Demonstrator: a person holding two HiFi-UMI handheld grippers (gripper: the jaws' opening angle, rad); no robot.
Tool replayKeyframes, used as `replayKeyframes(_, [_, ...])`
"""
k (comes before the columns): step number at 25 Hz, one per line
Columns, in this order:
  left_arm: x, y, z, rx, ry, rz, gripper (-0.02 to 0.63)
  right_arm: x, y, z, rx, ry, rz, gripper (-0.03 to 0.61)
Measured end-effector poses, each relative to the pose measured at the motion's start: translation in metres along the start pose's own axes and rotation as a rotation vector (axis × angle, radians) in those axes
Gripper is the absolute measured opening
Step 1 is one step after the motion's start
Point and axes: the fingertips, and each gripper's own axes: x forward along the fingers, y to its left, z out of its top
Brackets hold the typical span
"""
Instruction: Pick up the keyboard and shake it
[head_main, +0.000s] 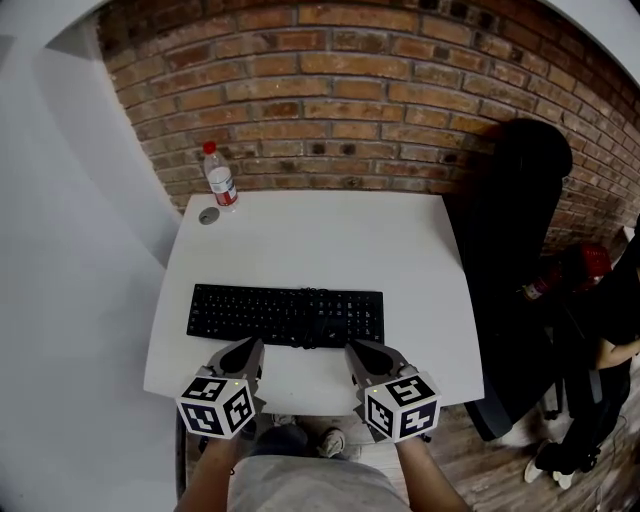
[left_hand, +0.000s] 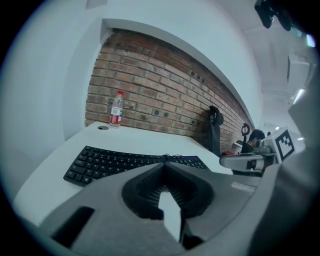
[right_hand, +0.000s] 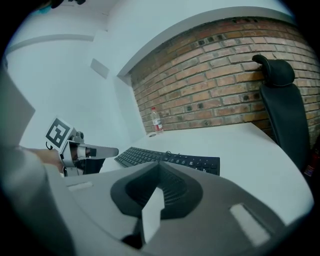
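Behind keyboard (head_main: 285, 315), bottle (head_main: 220, 180) with red label (left_hand: 115, 116), print seemingly illegible.

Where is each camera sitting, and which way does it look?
Head view: on the person's head, looking steeply down at the table, keyboard and bottle; shows both arms, the left gripper and right gripper.
Left gripper view: rides on the left gripper, looking along its shut jaws over the keyboard toward the brick wall; the right gripper shows at right.
Right gripper view: rides on the right gripper, facing the keyboard and chair; the left gripper shows at left.
Shared: all three see the keyboard and bottle.
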Motion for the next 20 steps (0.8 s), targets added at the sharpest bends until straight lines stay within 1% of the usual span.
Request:
replayKeyframes(5, [0.008, 0.038, 0.005, -0.004, 0.031, 0.015, 0.003, 0.018, -0.012, 0.001, 0.009, 0.026, -0.032, 0.011])
replayKeyframes(7, [0.012, 0.052, 0.007, -0.010, 0.044, 0.015, 0.035, 0.026, -0.015, 0.002, 0.011, 0.039, -0.037, 0.011])
replayKeyframes(10, [0.020, 0.072, 0.009, -0.013, 0.067, 0.010, 0.063, 0.039, -0.021, 0.004, 0.014, 0.056, -0.054, 0.015])
replayKeyframes(13, [0.028, 0.093, 0.009, -0.013, 0.097, 0.004, 0.094, 0.053, -0.028, 0.004, 0.023, 0.079, -0.071, 0.053])
replayKeyframes(20, [0.039, 0.148, 0.017, -0.019, 0.138, 0.019, 0.187, 0.074, -0.047, 0.006, 0.037, 0.122, -0.141, 0.108])
